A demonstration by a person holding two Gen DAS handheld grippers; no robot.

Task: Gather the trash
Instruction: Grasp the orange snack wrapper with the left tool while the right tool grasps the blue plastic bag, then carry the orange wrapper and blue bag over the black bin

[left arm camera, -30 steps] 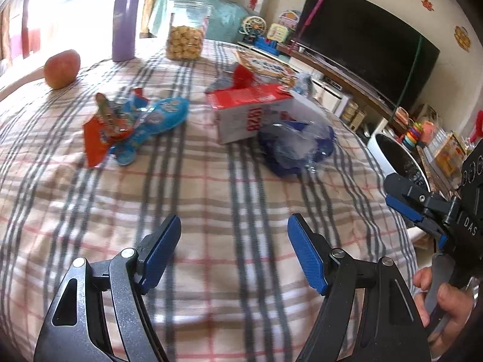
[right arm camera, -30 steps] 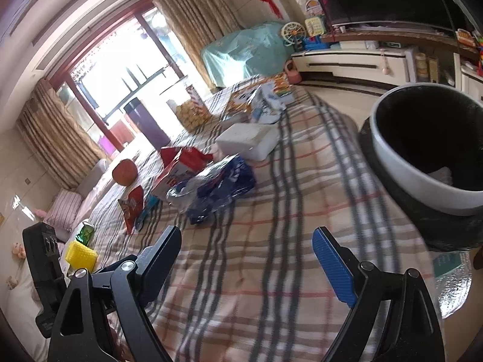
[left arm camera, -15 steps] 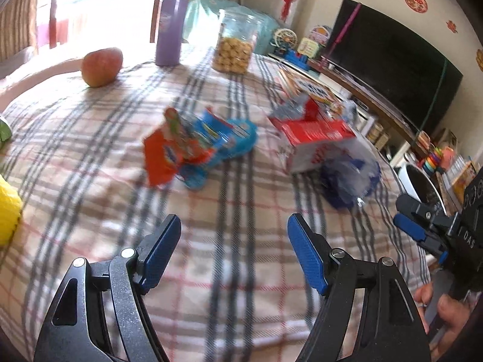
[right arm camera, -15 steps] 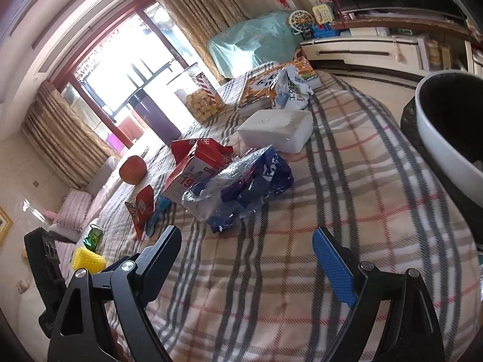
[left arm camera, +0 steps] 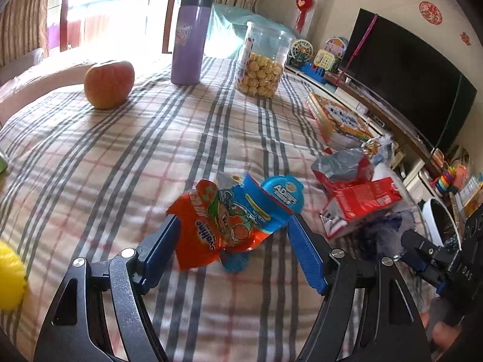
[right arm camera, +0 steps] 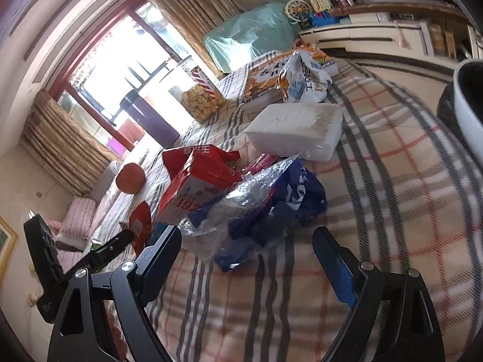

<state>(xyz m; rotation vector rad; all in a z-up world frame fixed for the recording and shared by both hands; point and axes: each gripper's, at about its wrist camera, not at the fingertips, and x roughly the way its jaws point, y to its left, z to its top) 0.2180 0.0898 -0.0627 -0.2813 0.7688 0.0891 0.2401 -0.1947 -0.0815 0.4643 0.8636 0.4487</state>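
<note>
On the plaid tablecloth [left arm camera: 126, 163], an orange and blue snack wrapper [left arm camera: 229, 223] lies between the blue pads of my left gripper [left arm camera: 234, 241]. Its jaws are closing and stand at the wrapper's edges, and I see no firm squeeze. A torn red carton [left arm camera: 362, 202] lies to the right. My right gripper [right arm camera: 247, 241] stands wide open just short of a crumpled blue and clear plastic bag [right arm camera: 286, 199], with nothing between its fingers. The red carton [right arm camera: 199, 181] lies behind that bag. A white-rimmed trash bin [right arm camera: 471, 114] stands off the table's right edge.
An apple [left arm camera: 108, 83], a purple flask [left arm camera: 188, 39] and a jar of snacks [left arm camera: 262, 60] stand at the far side. A colourful box [left arm camera: 338, 120], a white foam box [right arm camera: 295, 129] and a white bag [right arm camera: 305, 81] lie to the right. A yellow object [left arm camera: 9, 274] sits at the near left.
My left gripper has moved forward and left until the snack wrapper lies between its jaws, which have narrowed a little. My right gripper has come closer to the blue plastic bag, staying open.
</note>
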